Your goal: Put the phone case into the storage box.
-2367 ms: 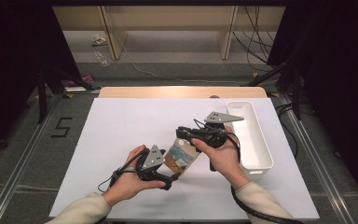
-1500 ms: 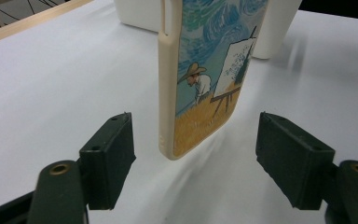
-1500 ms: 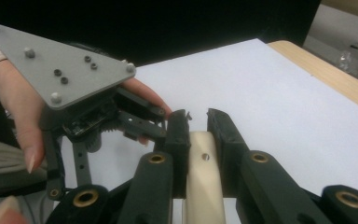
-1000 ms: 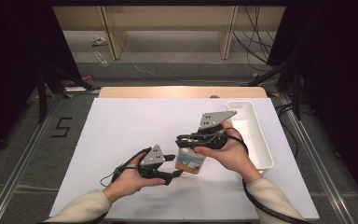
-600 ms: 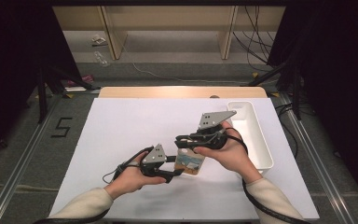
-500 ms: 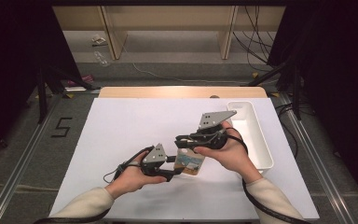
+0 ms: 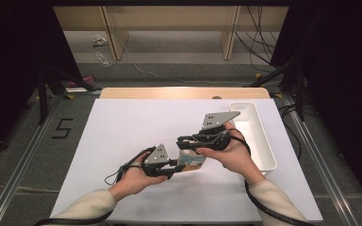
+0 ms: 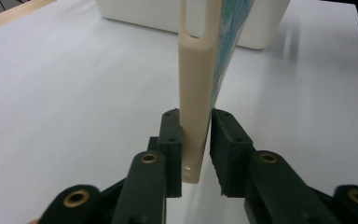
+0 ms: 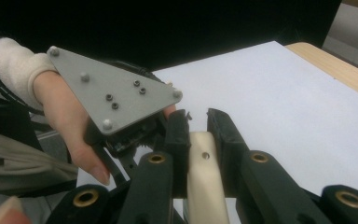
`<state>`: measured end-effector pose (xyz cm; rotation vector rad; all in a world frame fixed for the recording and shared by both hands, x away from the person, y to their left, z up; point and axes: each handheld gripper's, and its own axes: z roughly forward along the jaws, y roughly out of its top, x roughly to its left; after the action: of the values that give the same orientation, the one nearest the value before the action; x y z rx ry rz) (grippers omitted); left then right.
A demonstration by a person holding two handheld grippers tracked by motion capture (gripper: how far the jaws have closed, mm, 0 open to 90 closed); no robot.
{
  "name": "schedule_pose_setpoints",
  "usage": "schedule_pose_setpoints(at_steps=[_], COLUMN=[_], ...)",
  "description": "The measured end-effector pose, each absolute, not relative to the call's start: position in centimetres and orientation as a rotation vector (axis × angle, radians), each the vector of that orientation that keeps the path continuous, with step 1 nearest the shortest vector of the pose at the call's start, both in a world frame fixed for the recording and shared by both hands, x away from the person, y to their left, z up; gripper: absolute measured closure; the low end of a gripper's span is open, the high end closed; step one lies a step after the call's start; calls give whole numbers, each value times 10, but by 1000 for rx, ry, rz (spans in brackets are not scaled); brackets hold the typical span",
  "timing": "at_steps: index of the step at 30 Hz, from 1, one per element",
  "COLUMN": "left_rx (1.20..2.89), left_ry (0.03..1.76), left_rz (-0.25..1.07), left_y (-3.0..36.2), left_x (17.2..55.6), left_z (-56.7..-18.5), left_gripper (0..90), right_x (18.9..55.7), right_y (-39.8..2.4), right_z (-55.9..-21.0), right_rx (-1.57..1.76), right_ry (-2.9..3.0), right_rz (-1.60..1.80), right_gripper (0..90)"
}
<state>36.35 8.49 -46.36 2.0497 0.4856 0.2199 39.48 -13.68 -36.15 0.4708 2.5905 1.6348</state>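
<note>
**Flat board passed edge-on between two grippers**

Since the earliest high view, the right gripper [image 7: 188, 140] had swung the board from a slanted, face-up hold to a more upright one near the middle of the tabletop [image 7: 122, 127], and the left gripper [image 7: 173, 165] had just been closing its jaws on the board's lower end.

What both grippers gripped was a thin cream board [image 8: 196, 93] with a printed, blue-green face and a long slot through one end. It hung in the air just above the white tabletop, left of the white bin [image 7: 254, 136]. In the left gripper view its narrow edge stood between the jaws, and both pads looked pressed to its faces near a small hole. In the right gripper view the right jaws were clamped on the other rounded end, beside a similar hole.

Judging by its straight edge and the way it kept its line between two holds, the board seemed stiff and light, probably wood or hard plastic. Its smooth faces could slip under a shallow pinch, so holding deep across the flat faces, clear of the slot, looked safest. Pinched at one end only, it might pivot.
</note>
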Motion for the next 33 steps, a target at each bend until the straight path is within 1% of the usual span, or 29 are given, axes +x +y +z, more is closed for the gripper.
schedule_pose_setpoints(at_steps=[4, 17, 21, 23, 25, 27, 29, 32, 33], left_rx=[2057, 2056, 2051, 2049, 2049, 2045, 2045, 2046, 2045], left_ry=[491, 478, 468, 466, 462, 462, 471, 492, 501], left_rz=[210, 197, 197, 198, 201, 203, 205, 213, 213], left_y=[85, 86, 86, 86, 87, 87, 87, 89, 89], left_x=[364, 364, 364, 364, 364, 364, 364, 366, 367], left_z=[-463, -463, -462, -462, -462, -461, -461, -461, -462], left_gripper=[792, 795, 796, 796, 797, 796, 797, 796, 797], right_x=[395, 395, 396, 396, 396, 397, 397, 399, 399], right_y=[-137, -137, -138, -139, -139, -139, -139, -140, -140], right_z=[-362, -363, -362, -362, -362, -362, -363, -364, -364], right_rx=[475, 452, 432, 425, 424, 440, 472, 511, 521], right_ry=[2591, 2595, 2582, 2576, 2567, 2535, 2492, 2434, 2421], right_rz=[1645, 1649, 1649, 1648, 1646, 1650, 1663, 1701, 1710], right_gripper=[798, 788, 772, 740, 666, 523, 402, 250, 217])
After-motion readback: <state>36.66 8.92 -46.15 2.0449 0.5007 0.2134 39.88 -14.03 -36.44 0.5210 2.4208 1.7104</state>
